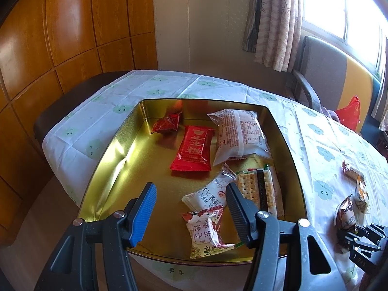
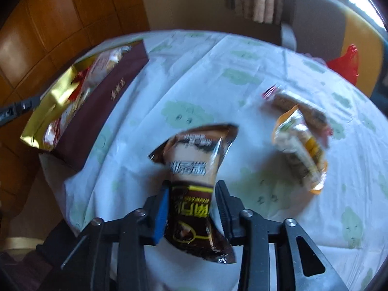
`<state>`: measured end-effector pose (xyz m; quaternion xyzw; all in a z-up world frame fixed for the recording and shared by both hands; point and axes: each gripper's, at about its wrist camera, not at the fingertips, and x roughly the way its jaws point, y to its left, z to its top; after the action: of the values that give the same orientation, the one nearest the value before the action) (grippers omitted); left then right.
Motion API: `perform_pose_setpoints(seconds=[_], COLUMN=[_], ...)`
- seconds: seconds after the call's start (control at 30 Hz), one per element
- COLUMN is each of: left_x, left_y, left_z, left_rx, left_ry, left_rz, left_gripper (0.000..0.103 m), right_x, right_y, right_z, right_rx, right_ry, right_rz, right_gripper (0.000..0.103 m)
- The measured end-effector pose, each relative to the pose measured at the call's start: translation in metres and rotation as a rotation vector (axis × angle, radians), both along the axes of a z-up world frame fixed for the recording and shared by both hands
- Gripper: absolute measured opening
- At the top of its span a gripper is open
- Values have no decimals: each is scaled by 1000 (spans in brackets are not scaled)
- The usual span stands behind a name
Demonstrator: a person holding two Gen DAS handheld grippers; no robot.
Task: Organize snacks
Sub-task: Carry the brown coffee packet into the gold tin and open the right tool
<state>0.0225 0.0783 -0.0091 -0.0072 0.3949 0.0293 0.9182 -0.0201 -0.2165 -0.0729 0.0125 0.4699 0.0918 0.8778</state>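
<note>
A gold tin box (image 1: 145,169) sits on the clouded tablecloth and holds several snacks: a red packet (image 1: 194,148), a small red one (image 1: 167,123), a large white packet (image 1: 240,133), crackers (image 1: 257,189) and two white packets (image 1: 208,194) near me. My left gripper (image 1: 190,189) hovers open over the tin's near side, holding nothing. In the right wrist view my right gripper (image 2: 193,185) is shut on a brown snack packet (image 2: 194,165), to the right of the tin (image 2: 97,104). From the left wrist view, the right gripper (image 1: 363,240) shows at the right edge with that packet (image 1: 346,215).
An orange packet (image 2: 300,150) and a wrapped bar (image 2: 291,104) lie loose on the cloth right of the brown packet. Beyond the table's far edge are a chair (image 1: 322,72), a red plastic bag (image 1: 349,114), curtains and a wooden panelled wall (image 1: 60,36).
</note>
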Motion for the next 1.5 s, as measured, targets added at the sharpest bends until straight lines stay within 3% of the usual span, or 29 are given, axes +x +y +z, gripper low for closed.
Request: perform_pose_setpoints(seconds=[0.33, 0.67, 1.07, 1.27, 1.37, 1.5], left_x=[-1, -3, -2, 3, 3, 3], left_y=[12, 22, 57, 60, 58, 52], left_z=[6, 5, 8, 0, -5, -10], left_rx=[32, 36, 16, 10, 8, 13], left_ry=[-31, -25, -48, -23, -8, 6], left_rz=[37, 62, 178, 178, 163, 148], left_gripper=[60, 60, 60, 60, 60, 60], right_x=[1, 11, 57, 98, 109, 101], right_y=[16, 44, 129, 174, 177, 172], right_z=[9, 40, 81, 72, 61, 60], right_rx=[-21, 136, 329, 347, 406, 371], right_ry=[-25, -34, -9, 25, 66, 33], right_rz=[48, 140, 293, 282, 266, 262], right_gripper=[26, 26, 26, 30, 41, 41])
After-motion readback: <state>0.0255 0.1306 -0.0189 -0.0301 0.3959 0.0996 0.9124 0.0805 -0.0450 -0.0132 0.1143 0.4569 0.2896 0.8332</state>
